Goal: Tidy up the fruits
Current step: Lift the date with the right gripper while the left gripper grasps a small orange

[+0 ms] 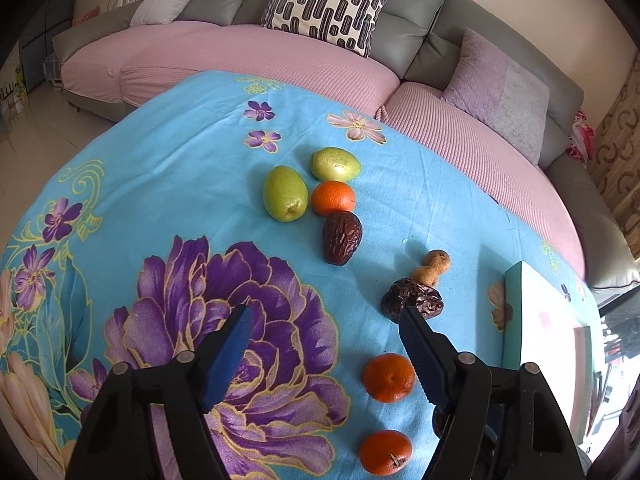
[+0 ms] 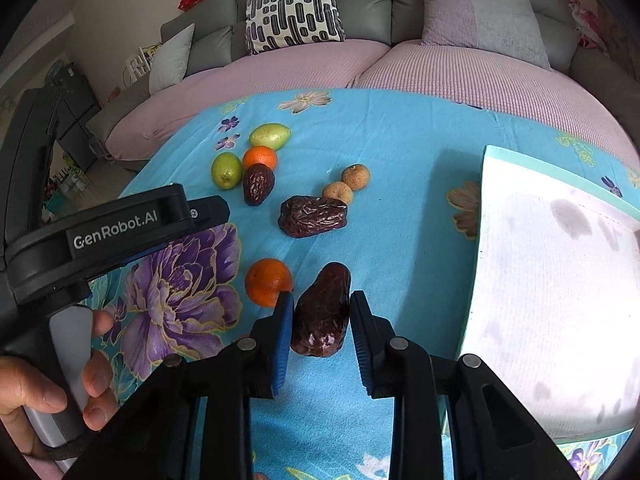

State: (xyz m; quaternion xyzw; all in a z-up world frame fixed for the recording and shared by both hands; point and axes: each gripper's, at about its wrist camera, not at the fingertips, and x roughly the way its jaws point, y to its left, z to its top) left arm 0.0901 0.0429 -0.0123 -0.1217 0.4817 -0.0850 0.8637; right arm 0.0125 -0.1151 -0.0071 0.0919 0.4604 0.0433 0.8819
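Note:
Fruits lie on a blue floral cloth [image 1: 168, 168]. My right gripper [image 2: 321, 296] is low over the cloth, shut on a dark date [image 2: 322, 312] held lengthwise between its blue pads. An orange [image 2: 268, 281] sits just left of it, and another date [image 2: 313, 216] and two longans [image 2: 347, 184] lie beyond. My left gripper [image 1: 323, 310] hangs open over the purple flower print with nothing between its fingers. Ahead of it are two green fruits [image 1: 285, 199], an orange [image 1: 333, 198] and a date [image 1: 342, 237]. Two oranges [image 1: 388, 377] lie by its right finger.
A white tray with a teal rim [image 2: 492, 156] stands at the right of the cloth. A pink-covered sofa [image 1: 248, 56] with cushions curves behind the table. A hand [image 2: 60, 392] holds the left gripper's body at the left of the right wrist view.

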